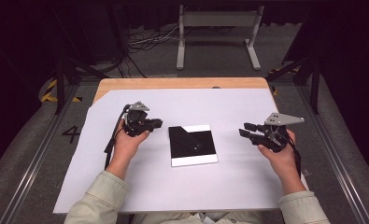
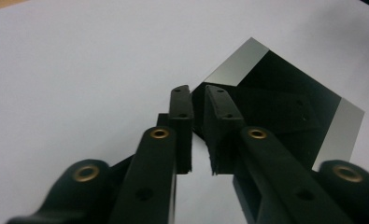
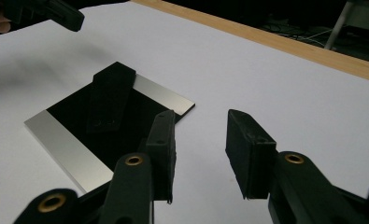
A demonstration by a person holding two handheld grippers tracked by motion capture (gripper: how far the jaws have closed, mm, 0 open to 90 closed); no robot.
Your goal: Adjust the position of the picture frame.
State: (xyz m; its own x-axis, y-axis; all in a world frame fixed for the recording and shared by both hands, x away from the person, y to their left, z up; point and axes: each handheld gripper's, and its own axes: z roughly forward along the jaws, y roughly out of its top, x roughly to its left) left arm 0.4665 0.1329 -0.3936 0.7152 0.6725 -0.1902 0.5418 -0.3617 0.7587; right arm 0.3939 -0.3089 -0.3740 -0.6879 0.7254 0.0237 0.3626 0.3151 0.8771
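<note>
A square black plate (image 1: 193,145) with a silver strip along two opposite edges lies flat in the middle of the white sheet. A flat black bar (image 1: 189,138) rests on it. My left gripper (image 1: 158,123) hovers just left of the plate's far left corner, pointing right, its jaws nearly together with nothing between them. In the left gripper view its tips (image 2: 198,93) sit in front of the plate (image 2: 285,107). My right gripper (image 1: 244,129) is to the right of the plate, apart from it, jaws open and empty. The right gripper view shows its jaws (image 3: 201,116) beside the plate (image 3: 70,140) and the bar (image 3: 109,95).
The white sheet (image 1: 229,182) covers most of a wooden table (image 1: 182,83). Beyond the table are floor cables (image 1: 145,42) and a white metal stand (image 1: 217,21). The left gripper (image 3: 56,14) appears at the top left of the right gripper view.
</note>
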